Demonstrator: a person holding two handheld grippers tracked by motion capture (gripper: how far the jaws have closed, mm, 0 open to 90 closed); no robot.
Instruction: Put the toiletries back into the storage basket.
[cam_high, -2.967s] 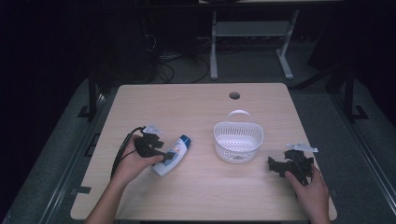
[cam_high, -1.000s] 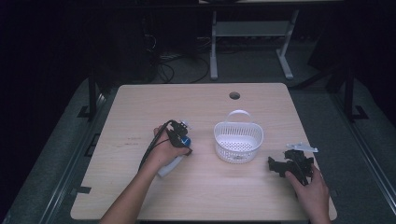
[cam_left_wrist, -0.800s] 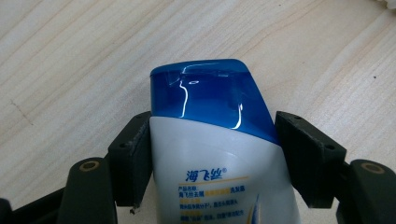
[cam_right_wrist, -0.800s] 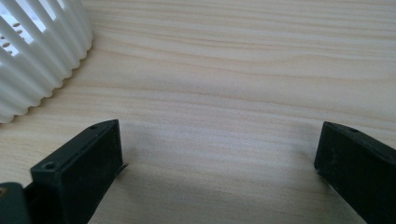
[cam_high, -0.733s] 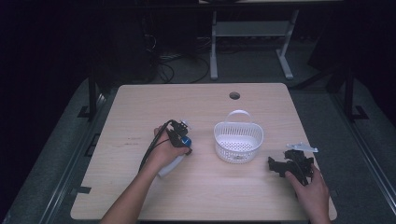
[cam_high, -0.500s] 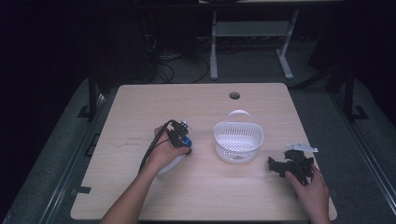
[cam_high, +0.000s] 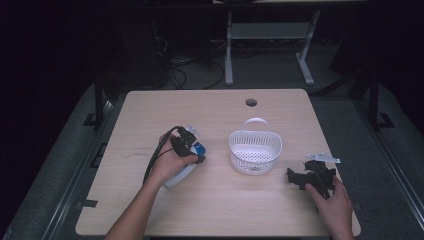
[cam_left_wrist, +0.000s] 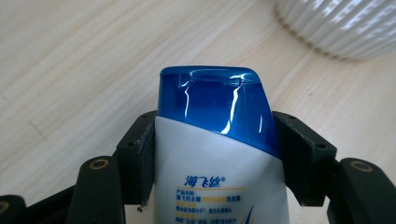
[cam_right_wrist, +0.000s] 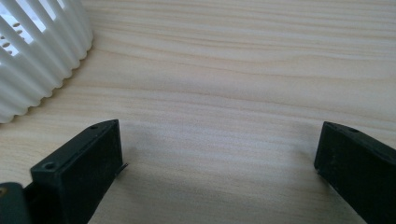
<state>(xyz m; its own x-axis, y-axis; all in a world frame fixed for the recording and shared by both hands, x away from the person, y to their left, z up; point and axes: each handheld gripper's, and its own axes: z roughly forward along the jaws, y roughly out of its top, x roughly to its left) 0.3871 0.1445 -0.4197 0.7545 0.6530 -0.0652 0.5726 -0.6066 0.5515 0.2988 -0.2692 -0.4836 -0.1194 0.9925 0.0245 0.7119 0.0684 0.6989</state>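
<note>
Blue-capped bottle (cam_left_wrist: 215, 154) sits pinched near its cap in our left claw (cam_high: 192, 152), over the table (cam_high: 215, 205) beside the basket (cam_high: 255, 151), right claw (cam_high: 302, 180) spread empty; its smooth taper could slip free.

A light wooden table (cam_high: 215, 112) with a round cable hole (cam_high: 251, 102) stands on grey carpet (cam_high: 345, 107) in a dark room, with tangled cables (cam_high: 185, 75) and a white-legged desk frame (cam_high: 270, 35) behind it.
</note>
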